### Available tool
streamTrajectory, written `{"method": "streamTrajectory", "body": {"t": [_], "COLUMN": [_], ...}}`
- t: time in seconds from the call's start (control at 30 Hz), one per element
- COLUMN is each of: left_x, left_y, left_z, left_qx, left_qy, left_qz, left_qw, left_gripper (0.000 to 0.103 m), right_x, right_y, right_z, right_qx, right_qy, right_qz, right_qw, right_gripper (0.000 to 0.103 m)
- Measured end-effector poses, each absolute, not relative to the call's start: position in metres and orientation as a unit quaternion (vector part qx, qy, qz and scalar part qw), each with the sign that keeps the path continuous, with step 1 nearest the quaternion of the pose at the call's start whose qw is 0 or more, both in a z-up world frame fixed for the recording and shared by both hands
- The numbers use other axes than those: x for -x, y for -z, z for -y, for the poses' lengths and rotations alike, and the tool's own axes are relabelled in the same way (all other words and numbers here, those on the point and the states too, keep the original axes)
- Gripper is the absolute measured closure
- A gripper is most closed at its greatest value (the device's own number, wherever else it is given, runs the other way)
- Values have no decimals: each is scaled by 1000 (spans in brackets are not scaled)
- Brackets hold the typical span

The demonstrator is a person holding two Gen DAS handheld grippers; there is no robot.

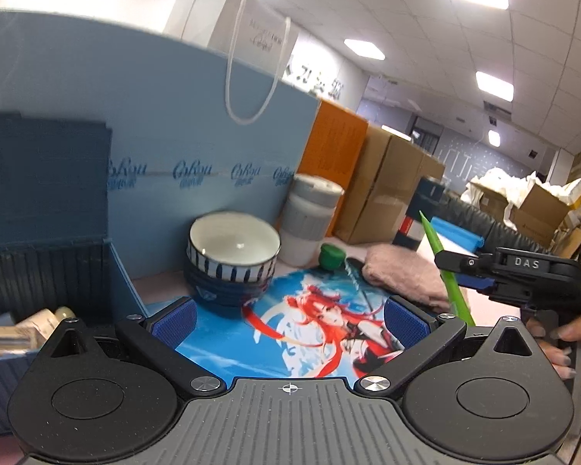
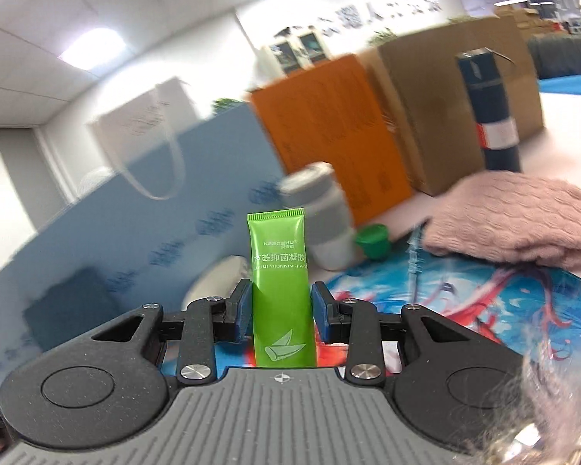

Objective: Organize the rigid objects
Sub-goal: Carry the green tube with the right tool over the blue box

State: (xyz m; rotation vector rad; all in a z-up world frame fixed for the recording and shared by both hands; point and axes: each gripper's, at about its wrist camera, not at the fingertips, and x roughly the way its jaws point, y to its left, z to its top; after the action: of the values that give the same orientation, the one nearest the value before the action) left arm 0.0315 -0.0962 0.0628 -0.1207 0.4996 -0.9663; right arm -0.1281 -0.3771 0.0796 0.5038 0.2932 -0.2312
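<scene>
Nearest the right wrist camera, a green gel tube is seen clamped between the blue pads of the right gripper, standing upright with its crimped end uppermost; in the left wrist view the same tube is seen lifted clear of the mat, slanting through the right gripper, which is carried by a hand. The left gripper is held with its jaws spread wide and nothing between them, just above the near edge of a printed anime mat. Beside its left finger, a dark blue storage box stands with its lid raised, and some pale items are already lying inside it, which suggests that part of the sorting has been done. Just ahead of the open jaws, a stack of blue-and-white bowls rests on the mat. Farther on, a green cap and a white-and-grey tumbler are left standing, with a folded pink knitted cloth to the right. Behind these, a light blue paper bag, an orange box and a dark cylindrical bottle are visible. By this reading the task is in its middle: one item is in transit, its destination cannot be told, and the bowls, cap and tumbler appear still to be placed.
</scene>
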Motion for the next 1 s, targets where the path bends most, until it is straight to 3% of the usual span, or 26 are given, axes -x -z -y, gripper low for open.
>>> {"method": "streamTrajectory", "body": {"t": [0.57,1.0], "left_x": [-43,-110], "left_y": [-90,-66], "left_z": [-32,-136], "left_qx": [77,225], "left_qy": [352,264], "left_qz": [-188,-238], "left_qw": [914,907], "left_gripper": [0,0], "right_x": [51,-51], "right_y": [-122,-89], "right_z": [239,139], "right_qx": [-232,-301], "right_qy": [-39,9], "right_qz": [-113,-55], "right_qw": [965,952], "right_gripper": [72,72]}}
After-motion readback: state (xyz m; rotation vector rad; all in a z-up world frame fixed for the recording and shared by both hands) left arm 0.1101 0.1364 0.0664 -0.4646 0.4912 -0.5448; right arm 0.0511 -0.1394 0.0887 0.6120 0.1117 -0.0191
